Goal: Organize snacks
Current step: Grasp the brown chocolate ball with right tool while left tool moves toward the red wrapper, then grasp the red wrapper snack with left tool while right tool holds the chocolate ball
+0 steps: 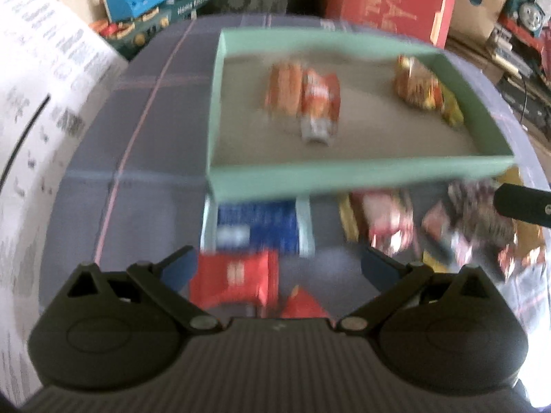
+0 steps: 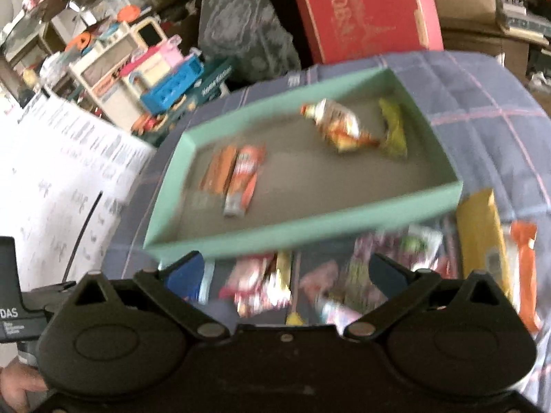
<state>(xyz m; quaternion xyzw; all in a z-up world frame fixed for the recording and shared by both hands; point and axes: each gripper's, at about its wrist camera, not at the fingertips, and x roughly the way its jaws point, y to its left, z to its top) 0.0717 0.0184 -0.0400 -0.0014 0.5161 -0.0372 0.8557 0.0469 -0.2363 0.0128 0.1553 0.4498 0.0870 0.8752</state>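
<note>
A shallow mint-green box (image 1: 344,173) (image 2: 310,235) sits on the checked cloth. Inside it lie two orange bars (image 1: 303,96) (image 2: 237,175), a foil packet (image 1: 416,86) (image 2: 341,125) and a yellow-green packet (image 2: 392,130). My left gripper (image 1: 279,270) is open, just in front of the box. A red packet (image 1: 234,280) lies between its fingers, close to the left one, with a blue packet (image 1: 256,227) beyond. My right gripper (image 2: 286,272) is open above a heap of loose pink and dark packets (image 2: 261,284) (image 1: 396,223). Both views are motion-blurred.
A long yellow packet (image 2: 482,234) and an orange one (image 2: 527,268) lie right of the heap. A white printed sheet (image 1: 41,103) stands at the left. Toys and a red carton (image 2: 361,10) crowd the space behind the table. A hand (image 2: 17,385) shows at lower left.
</note>
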